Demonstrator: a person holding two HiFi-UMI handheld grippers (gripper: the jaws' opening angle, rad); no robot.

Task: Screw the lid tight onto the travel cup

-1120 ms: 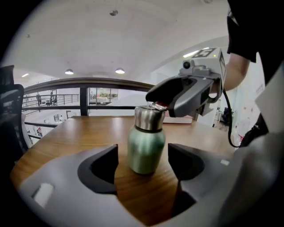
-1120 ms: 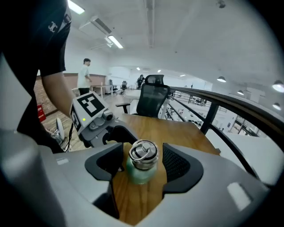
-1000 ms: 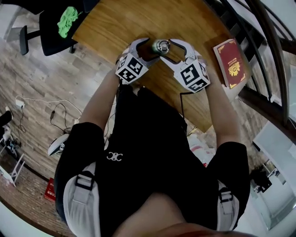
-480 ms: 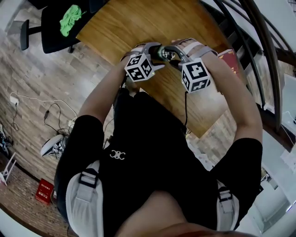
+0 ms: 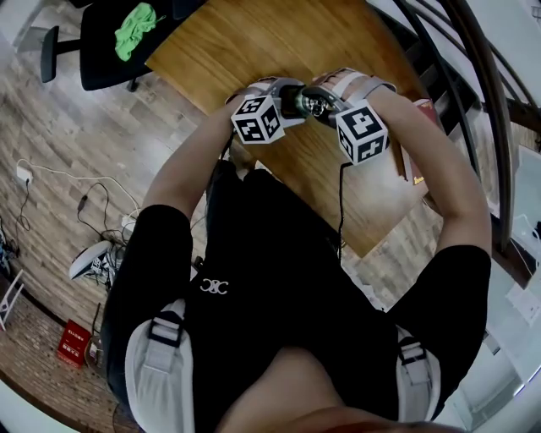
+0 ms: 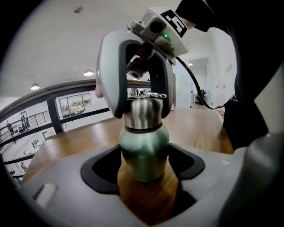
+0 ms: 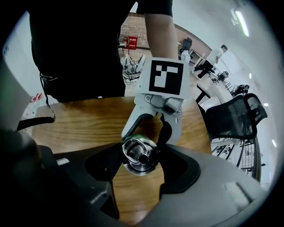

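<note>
A green travel cup point(image 6: 144, 150) with a steel lid point(image 6: 143, 113) is held over the wooden table point(image 5: 254, 42). My left gripper point(image 6: 144, 164) is shut on the cup's green body; its jaws have just been closing, with the cup between them. My right gripper point(image 7: 140, 162) comes down from above and is shut on the lid point(image 7: 140, 155), whose ring handle shows from the top. In the head view both grippers meet at the cup point(image 5: 306, 103), the left gripper point(image 5: 292, 97) on its left and the right gripper point(image 5: 319, 103) on its right.
A red booklet point(image 5: 407, 165) lies on the table, partly under my right forearm. A black chair with a green cloth point(image 5: 139, 19) stands at the table's far left corner. Cables point(image 5: 84, 203) trail on the wood floor at left. A dark railing point(image 5: 482, 101) runs along the right.
The right gripper has rolled round the lid, its marker cube showing a different face. The left gripper turned a little. Both hands stay at the cup.
</note>
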